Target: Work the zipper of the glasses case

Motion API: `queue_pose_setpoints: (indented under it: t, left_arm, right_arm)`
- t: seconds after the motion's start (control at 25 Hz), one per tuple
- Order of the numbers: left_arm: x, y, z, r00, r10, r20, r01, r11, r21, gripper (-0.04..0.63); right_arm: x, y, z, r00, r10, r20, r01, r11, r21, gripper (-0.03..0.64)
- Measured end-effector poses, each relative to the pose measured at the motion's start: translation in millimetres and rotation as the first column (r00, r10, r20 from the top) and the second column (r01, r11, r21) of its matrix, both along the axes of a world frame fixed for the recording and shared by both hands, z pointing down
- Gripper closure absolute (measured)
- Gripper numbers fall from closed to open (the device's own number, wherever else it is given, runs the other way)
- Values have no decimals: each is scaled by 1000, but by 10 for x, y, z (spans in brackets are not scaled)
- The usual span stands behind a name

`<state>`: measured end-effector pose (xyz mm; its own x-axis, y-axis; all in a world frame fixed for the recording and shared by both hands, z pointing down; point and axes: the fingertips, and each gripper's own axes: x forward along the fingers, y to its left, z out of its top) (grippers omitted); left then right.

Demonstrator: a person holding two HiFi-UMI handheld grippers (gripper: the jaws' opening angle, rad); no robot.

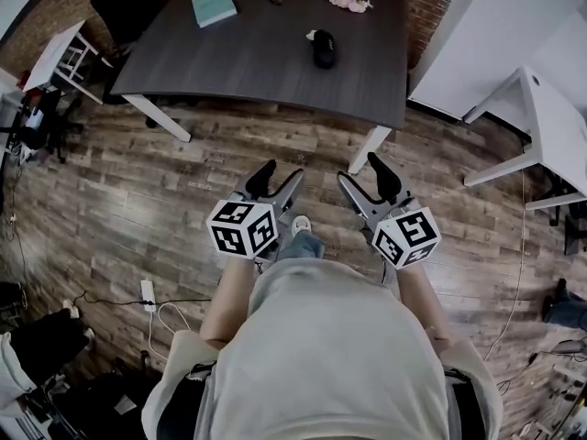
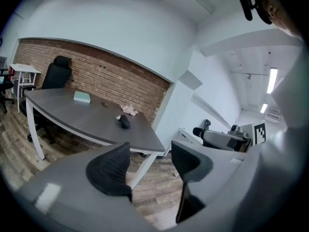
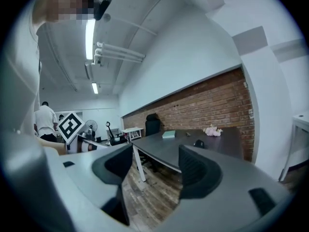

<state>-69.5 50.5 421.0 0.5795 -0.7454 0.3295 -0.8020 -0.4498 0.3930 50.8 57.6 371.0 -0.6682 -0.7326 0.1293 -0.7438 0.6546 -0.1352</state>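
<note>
- Teal book (image 1: 214,5) is lying on the counter (image 1: 229,71), far left; no title is showing at this size.
- Left gripper (image 1: 280,174) is hovering over the wooden floor (image 1: 138,200), well short of the counter; jaws are standing apart, holding nothing.
- Glasses case (image 1: 323,49), black, is lying on the counter, untouched; the zipper is too small to make out. Judgement: work is not yet starting; approach, grasp and zipping are all remaining.
- Right gripper (image 1: 359,172): jaws are gaping wide, empty.
- Writing: none legible; only square markers are showing on the gripper cubes.

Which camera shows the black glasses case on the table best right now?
Head view: the glasses case lies whole, seen from above on the table. Left gripper view shows it small and side-on; right gripper view, only a tiny dark lump.
</note>
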Motion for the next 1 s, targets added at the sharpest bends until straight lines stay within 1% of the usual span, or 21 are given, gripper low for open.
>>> queue_pose_setpoints:
  t: [0.24, 0.52, 0.6, 0.72, 0.84, 1.0]
  left_arm:
    - [-174, -774, 11, 999, 35, -1, -35, 999, -7, 336]
    - [-291, -1466, 111, 998, 69, -4, -69, 997, -32, 336]
    - [-277, -1635, 130, 995, 97, -5, -97, 994, -39, 336]
    - [-233, -1892, 171, 990, 138, 8, -137, 989, -49, 336]
    - [-147, -2150, 286, 987, 156, 25, -154, 986, -68, 336]
    - [24, -2505, 481, 987, 159, -12, -160, 979, -123, 336]
  right_arm:
    - [-207, -772, -62, 1000, 25, 12, -26, 1000, 10, 327]
    - [-271, -1413, -28, 996, 88, 23, -88, 996, 0, 330]
    - [-238, -1532, -35, 993, 114, 25, -114, 993, 4, 330]
    - [-208, -1663, -25, 991, 133, -5, -133, 991, 19, 333]
    - [-131, -1794, 75, 989, 145, -11, -145, 989, -9, 334]
    - [-15, -2063, 247, 988, 151, -24, -152, 987, -49, 334]
